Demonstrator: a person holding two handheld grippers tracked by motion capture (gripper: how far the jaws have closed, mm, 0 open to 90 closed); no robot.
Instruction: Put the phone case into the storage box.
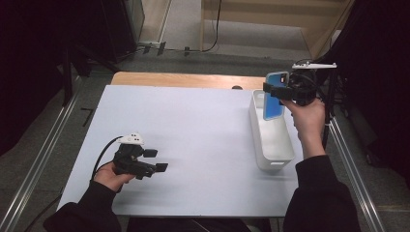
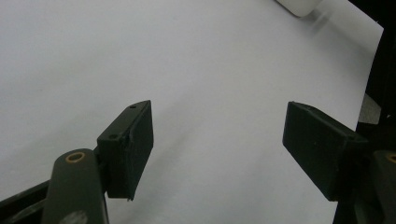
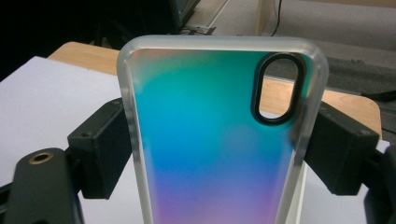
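Gripping a phone case (image 1: 274, 96) w/ the right gripper (image 1: 273, 92), held upright above the far end of the white bin (image 1: 258, 137). In the right gripper view the case (image 3: 210, 140) sits between both black jaws, pads pressed on its long edges, so jaws clenched on it. Case is iridescent, teal up top fading to blue and purple lower down, w/ frosted translucent rim and a black-ringed oval camera cutout near its top corner. Lower end of the case hangs over the bin opening in the high view; can't tell if it touches the bin's inside.

Bin is long, narrow, on the right part of the white surface (image 1: 193, 135), long side running away from the person.

Left gripper (image 1: 159, 160) is at the near-left of the surface, well apart from bin and case, in the person's left hand (image 1: 112, 175). Left gripper view: jaws spread wide, nothing between them, just bare white surface (image 2: 187, 70) under, w/ a corner of the bin (image 2: 301, 5) at the top edge.
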